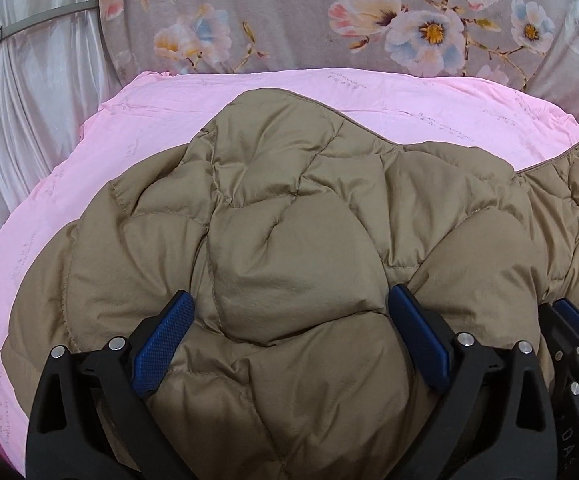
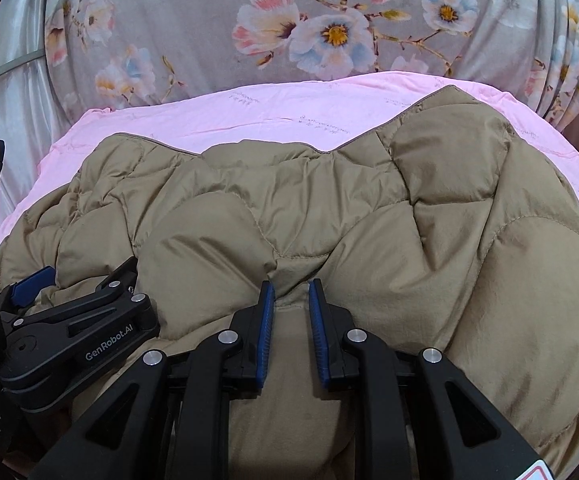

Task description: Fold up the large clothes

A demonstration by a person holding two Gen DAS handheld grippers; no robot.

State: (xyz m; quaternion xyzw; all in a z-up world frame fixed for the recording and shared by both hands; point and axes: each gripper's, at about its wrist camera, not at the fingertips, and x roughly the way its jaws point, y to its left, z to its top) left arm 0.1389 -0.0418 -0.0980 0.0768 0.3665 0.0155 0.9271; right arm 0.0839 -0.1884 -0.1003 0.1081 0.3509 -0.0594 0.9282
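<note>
A khaki quilted puffer jacket (image 1: 289, 220) lies bunched on a pink sheet (image 1: 161, 104); it also shows in the right wrist view (image 2: 369, 220). My left gripper (image 1: 293, 312) is open wide, its blue pads on either side of a puffy fold of the jacket. My right gripper (image 2: 291, 292) has its jaws close together, pinching a fold of the jacket near its front edge. The two grippers sit side by side: the right gripper shows at the right edge of the left wrist view (image 1: 573, 320), and the left gripper at the left of the right wrist view (image 2: 85, 288).
A grey floral bedspread (image 1: 289, 12) lies beyond the pink sheet (image 2: 249, 112). A shiny white curtain (image 1: 37, 120) hangs at the left.
</note>
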